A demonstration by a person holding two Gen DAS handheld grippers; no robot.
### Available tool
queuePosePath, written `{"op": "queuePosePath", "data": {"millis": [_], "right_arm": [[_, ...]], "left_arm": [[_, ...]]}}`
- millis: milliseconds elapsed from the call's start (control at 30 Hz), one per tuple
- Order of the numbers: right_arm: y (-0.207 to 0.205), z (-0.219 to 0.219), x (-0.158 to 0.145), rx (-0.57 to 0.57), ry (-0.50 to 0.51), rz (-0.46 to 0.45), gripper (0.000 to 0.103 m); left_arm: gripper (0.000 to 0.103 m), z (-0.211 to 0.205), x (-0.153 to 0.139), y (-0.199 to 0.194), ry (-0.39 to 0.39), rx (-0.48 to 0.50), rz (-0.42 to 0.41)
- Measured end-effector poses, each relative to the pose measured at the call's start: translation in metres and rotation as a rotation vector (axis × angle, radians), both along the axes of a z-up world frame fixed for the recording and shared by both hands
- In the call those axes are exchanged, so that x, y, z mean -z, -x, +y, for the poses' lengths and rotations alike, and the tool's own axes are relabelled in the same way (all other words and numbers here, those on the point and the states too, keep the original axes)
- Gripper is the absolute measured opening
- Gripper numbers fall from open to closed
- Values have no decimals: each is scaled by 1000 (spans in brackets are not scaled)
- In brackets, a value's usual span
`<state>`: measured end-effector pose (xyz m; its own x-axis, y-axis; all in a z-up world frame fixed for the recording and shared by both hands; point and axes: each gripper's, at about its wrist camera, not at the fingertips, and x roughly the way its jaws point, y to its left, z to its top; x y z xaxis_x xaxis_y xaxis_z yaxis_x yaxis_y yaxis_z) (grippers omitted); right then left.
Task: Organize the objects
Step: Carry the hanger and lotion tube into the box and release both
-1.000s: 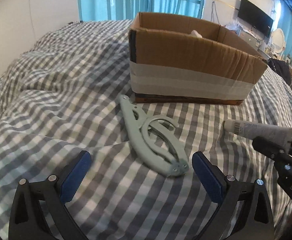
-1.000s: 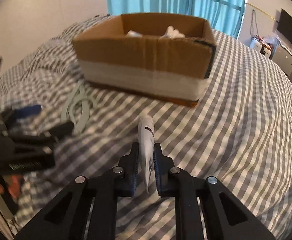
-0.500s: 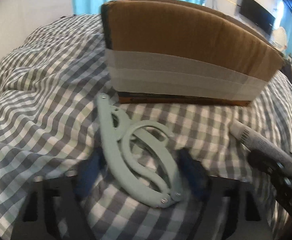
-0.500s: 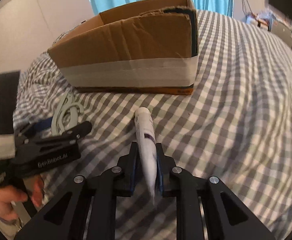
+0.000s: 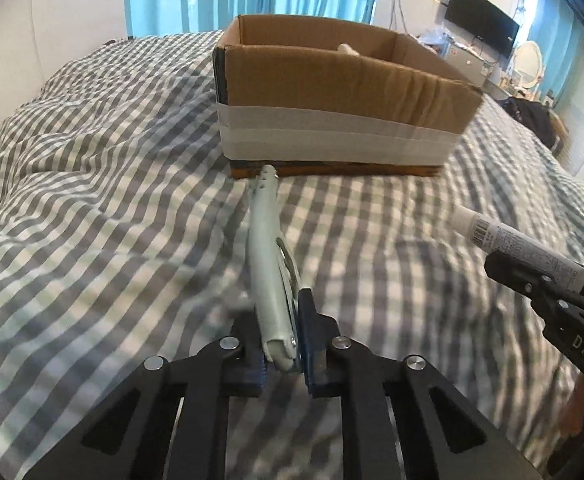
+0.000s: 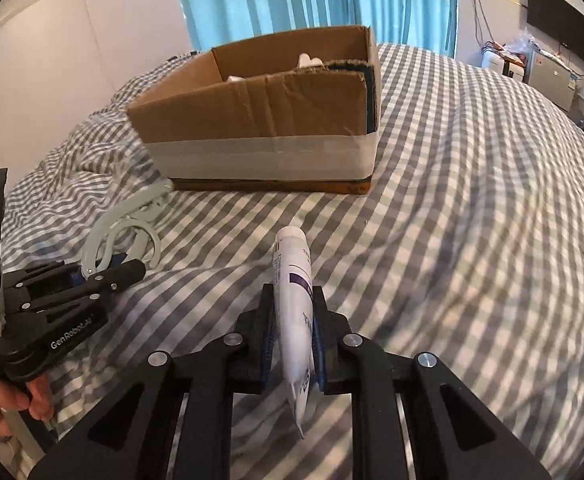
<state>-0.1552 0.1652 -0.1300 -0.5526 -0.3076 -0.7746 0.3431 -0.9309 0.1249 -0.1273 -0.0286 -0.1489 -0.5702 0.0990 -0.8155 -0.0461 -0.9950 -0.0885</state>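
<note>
My left gripper [image 5: 280,344] is shut on a pale green folding hanger [image 5: 266,256], held edge-on above the bed, its tip toward the cardboard box [image 5: 331,120]. In the right wrist view the hanger [image 6: 120,224] and left gripper [image 6: 92,276] sit at the left. My right gripper [image 6: 292,340] is shut on a white tube [image 6: 293,292] with purple print, cap pointing at the box [image 6: 268,128]. The tube [image 5: 515,244] and right gripper [image 5: 531,280] show at the right of the left wrist view. White items lie inside the box.
A grey and white checked bedspread [image 5: 112,200] covers the bed under everything. Teal curtains [image 6: 292,0] hang behind the box. A wall television [image 5: 479,28] and cluttered furniture stand at the far right.
My left gripper moved onto the hanger, closed on it and lifted it off the bedspread. The right gripper kept its hold on the tube and shifted slightly.
</note>
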Motion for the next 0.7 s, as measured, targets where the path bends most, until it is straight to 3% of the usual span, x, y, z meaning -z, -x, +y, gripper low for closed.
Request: {"op": "queuePosePath", "data": {"millis": [267,467,700], "right_arm": [[-38,8,-33,17,20,65,15],[-58,13,-53,29,30,102,15],[-69,12,-84,40,25,152,15]], "left_arm": [[9,5,-36,-33,-10,38,84],[9,6,-63,-44,-22,19,121],[9,11,-109,-48,-42,55,222]]}}
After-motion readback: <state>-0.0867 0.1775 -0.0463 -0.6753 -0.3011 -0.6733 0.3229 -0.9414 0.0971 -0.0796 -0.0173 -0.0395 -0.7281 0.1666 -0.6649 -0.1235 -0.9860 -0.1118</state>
